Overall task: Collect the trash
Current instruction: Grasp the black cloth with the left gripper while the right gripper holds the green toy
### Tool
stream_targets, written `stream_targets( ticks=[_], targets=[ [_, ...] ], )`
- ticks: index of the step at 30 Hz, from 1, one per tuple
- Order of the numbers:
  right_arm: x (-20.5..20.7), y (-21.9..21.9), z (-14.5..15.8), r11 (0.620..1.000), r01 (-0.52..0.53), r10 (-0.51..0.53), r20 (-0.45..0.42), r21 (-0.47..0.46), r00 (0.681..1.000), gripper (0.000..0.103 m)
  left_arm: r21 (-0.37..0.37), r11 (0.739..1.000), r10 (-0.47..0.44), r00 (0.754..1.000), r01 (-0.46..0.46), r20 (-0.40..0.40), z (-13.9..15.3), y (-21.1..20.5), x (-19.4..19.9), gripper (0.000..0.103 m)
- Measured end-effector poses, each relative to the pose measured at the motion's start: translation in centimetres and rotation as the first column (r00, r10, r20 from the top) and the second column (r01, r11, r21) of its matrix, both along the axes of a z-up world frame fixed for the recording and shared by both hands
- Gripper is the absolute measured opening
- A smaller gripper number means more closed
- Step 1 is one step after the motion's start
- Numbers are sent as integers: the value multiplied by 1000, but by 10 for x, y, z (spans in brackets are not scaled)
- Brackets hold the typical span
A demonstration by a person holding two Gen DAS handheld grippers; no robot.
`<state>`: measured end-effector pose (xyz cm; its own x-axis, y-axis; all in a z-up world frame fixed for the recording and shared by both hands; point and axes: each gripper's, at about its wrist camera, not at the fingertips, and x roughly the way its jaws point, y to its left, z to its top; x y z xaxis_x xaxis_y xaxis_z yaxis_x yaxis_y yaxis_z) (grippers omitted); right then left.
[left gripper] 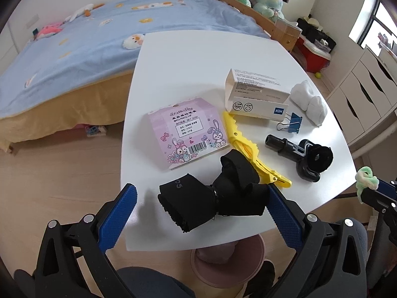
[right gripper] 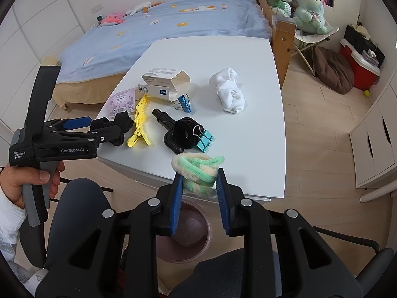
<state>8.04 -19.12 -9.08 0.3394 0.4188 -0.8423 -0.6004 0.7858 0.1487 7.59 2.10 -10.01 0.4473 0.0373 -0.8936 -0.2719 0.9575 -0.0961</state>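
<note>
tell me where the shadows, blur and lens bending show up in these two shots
Left wrist view: sharp, soft daylight from the window, a faint shadow beside the black cloth, and the table edges bow. Right wrist view: sharp too, dark rounded corners, the bed curves, and the bin sits shaded under the table.

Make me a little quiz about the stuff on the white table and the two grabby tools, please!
1. True or false: the right hand-held gripper is shut on the green and cream fuzzy loop.
2. What lies between the open fingers of the left hand-held gripper: A) the yellow hair clip, B) the black cloth bundle, C) the white sock?
3. Fill in: below the table's near edge stands a pink ____.

Key: 1 true. 2 B. 3 bin.
</note>
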Motion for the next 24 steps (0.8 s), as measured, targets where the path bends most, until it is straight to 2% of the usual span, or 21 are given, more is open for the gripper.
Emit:
stream_targets(
  ticks=[7,10,24],
  targets=[
    [1,0,-2,1000,0,0,-3,1,1000,27,-6,1000,6,1000,-6,2,-6,-1,0,96],
    [1,0,-3,1000,-1,1,-4,1,1000,27,-6,1000,-13,1000,13,10,-5,-3,1,79],
    [0,6,0,1000,-15,15,7,8,1000,27,-5,998,-60,994,60,89,12,-2,-17,64]
  ],
)
